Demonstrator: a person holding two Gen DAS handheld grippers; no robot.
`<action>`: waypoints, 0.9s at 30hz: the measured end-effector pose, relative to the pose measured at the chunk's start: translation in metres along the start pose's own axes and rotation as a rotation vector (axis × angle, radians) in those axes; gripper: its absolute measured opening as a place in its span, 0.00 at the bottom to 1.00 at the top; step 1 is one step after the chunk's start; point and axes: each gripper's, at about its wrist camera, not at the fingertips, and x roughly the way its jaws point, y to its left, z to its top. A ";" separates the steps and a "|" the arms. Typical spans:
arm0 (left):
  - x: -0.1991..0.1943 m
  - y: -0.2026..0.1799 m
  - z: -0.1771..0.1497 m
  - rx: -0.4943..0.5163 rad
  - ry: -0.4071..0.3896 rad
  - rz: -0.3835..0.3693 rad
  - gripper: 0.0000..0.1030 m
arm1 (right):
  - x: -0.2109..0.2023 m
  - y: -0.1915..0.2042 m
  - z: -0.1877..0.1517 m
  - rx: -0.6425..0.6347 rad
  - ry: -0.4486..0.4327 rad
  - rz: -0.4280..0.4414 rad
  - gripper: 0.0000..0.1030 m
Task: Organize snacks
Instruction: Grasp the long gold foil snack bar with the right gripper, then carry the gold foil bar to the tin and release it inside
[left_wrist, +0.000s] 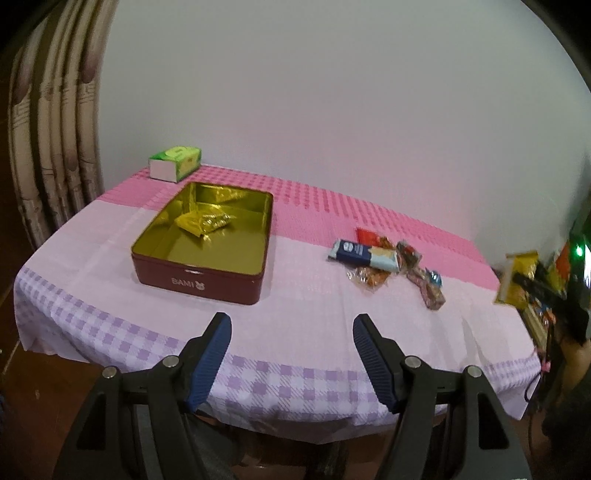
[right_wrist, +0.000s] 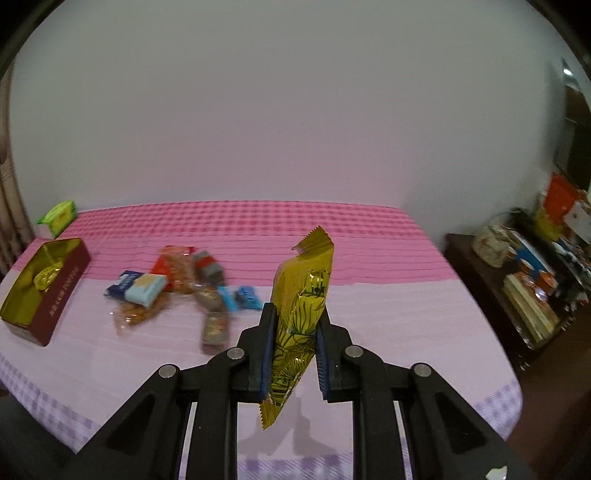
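Left gripper (left_wrist: 291, 354): black angular plastic arms with round silver screws at the joints; two ribbed dark-blue pads (left_wrist: 208, 363) line its fingers. Right gripper (right_wrist: 293, 354): same black frame, silver screws, blue ribbed pads.

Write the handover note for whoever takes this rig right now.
Right gripper: shut on a yellow snack packet, held upright above the table.
Left gripper: open, empty, near the table's front edge.
Tin: open, on the left, one yellow packet already inside.
Left to do: put the held packet into the tin, then clear the loose snack pile in mid-table.
The green tissue box at the back is not part of the job.
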 end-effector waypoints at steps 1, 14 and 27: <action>-0.004 0.001 0.001 -0.010 -0.010 -0.007 0.68 | -0.005 -0.007 0.000 0.009 0.002 -0.008 0.17; -0.043 0.032 0.024 -0.101 -0.128 0.071 0.68 | -0.060 -0.012 0.014 -0.001 -0.088 0.003 0.17; -0.047 0.098 0.039 -0.265 -0.134 0.208 0.68 | -0.054 0.032 0.021 -0.080 -0.081 0.043 0.17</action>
